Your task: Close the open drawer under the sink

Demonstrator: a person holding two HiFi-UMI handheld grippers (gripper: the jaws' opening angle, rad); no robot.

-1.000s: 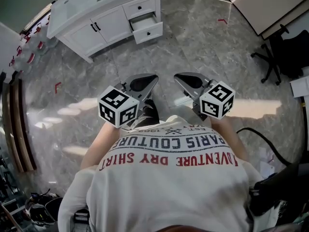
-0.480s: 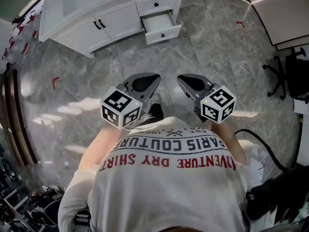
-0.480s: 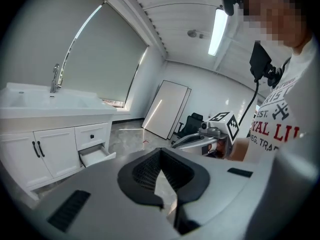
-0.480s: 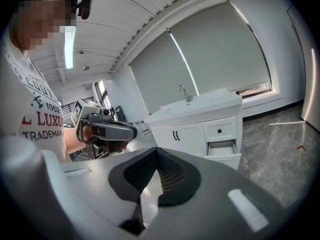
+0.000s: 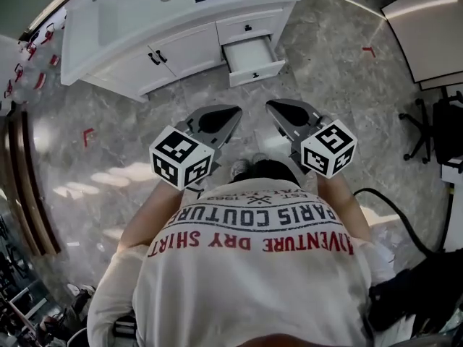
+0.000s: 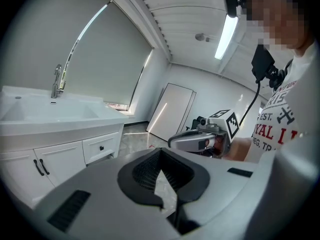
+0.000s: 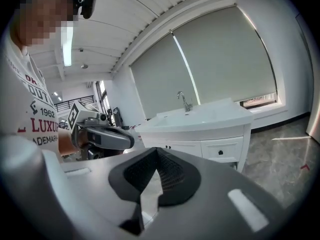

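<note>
While both grippers are held out over the grey marble floor (image 5: 108,121), neither touches anything.

- White cabinet (image 5: 188,45): ahead of the tips and mostly ahead-left of the left gripper (image 5: 236,110), well apart. The sink (image 5: 116,16) is set in its top.
- Person's white shirt (image 5: 253,266): right behind both grippers.
- Office chair (image 5: 434,132): far out to the right of the right gripper (image 5: 270,106).
- Drawer (image 5: 253,58): pulled out of the cabinet's right end, under a closed drawer. It's straight ahead of the gap between the two grippers and well apart from both. Its inside looks white; can't tell any contents.
- Left gripper: jaws clenched, tips meeting, nothing between the pads.
- Right gripper: same, jaws pressed together and empty. It sits just beside the left one, with the tips angled toward each other.
- Marker cubes (image 5: 181,157) sit at the rear of each gripper, next to the shirt.
- Faucet (image 6: 57,81): upright at the back of the sink, ahead-left of the left gripper.
- Red tape corner (image 5: 88,136): on the floor, left of the left gripper.
</note>
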